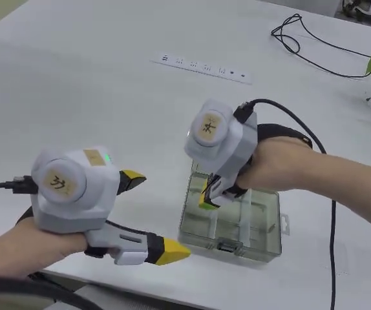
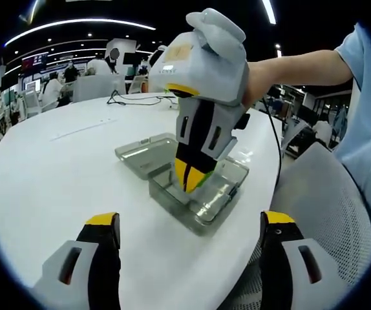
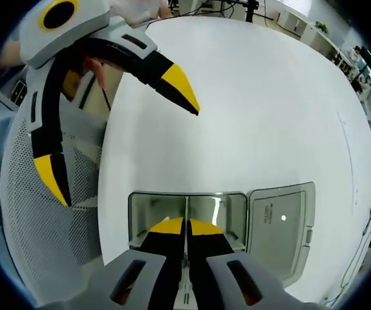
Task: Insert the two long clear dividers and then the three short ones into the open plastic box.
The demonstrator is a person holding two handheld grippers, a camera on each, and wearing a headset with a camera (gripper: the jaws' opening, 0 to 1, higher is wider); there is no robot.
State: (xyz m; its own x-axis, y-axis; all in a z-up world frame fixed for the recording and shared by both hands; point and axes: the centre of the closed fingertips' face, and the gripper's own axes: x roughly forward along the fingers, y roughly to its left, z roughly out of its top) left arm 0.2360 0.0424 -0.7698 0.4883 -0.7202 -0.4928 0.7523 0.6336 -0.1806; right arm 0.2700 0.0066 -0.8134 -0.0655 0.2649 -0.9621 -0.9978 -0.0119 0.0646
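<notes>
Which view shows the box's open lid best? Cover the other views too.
The right gripper view: the lid lies flat and nearly whole beside the plastic box. The left gripper view shows it slanted, partly behind the right gripper. In the head view that gripper hides most of it.

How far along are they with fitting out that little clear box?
Done: the plastic box lies open, with clear dividers standing inside, too transparent to count. In hand: the right gripper, shut, reaches into the box, seemingly pressing a divider down; the left gripper hovers open and empty beside it. Left: any dividers not yet in.
</notes>
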